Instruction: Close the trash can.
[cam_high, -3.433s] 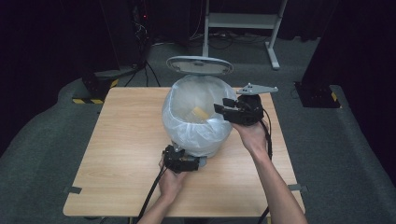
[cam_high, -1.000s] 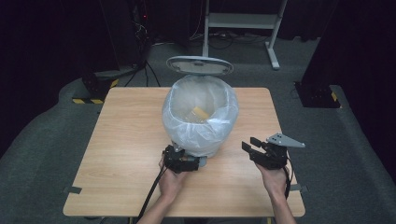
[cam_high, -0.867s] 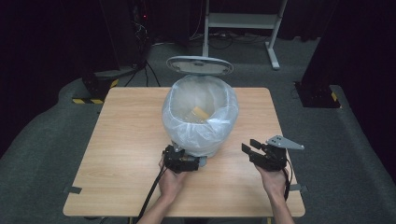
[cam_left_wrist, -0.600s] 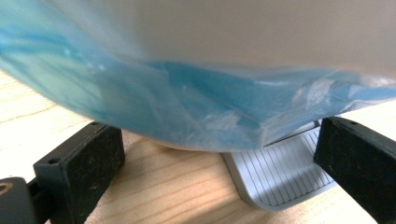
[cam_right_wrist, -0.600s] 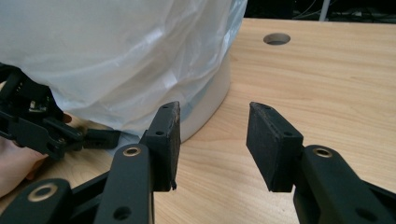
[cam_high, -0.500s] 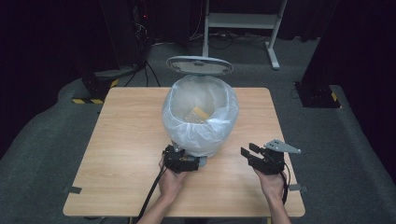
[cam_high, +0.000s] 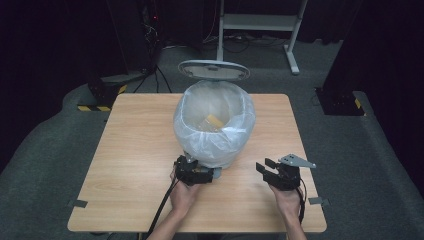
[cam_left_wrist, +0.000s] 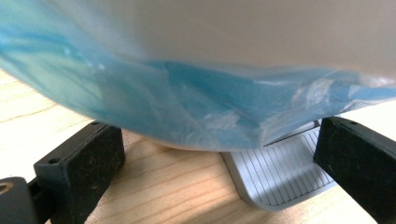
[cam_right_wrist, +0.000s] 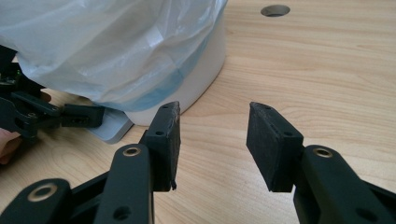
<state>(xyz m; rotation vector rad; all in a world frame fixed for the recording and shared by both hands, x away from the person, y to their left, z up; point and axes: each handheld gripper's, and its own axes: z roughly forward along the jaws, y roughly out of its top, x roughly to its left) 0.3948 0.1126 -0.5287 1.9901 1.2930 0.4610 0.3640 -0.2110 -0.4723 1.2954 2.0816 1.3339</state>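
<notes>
With the left tongs (cam_high: 196, 171) spread wide over the bin's pedal (cam_left_wrist: 280, 170), press it squarely so the lid (cam_high: 214, 70) stays up, while the right tongs (cam_high: 274, 170), half-open and empty, stay beside the lined bin (cam_high: 215, 125) on the worktop (cam_high: 125, 150)

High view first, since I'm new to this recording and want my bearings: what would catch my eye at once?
A white pedal bin lined with a pale plastic bag stands mid-table, its lid up and a yellow item inside. The left gripper sits at the bin's foot, one open jaw resting on the grey pedal. The right gripper waits open and empty near the wooden table's right front edge.
</notes>
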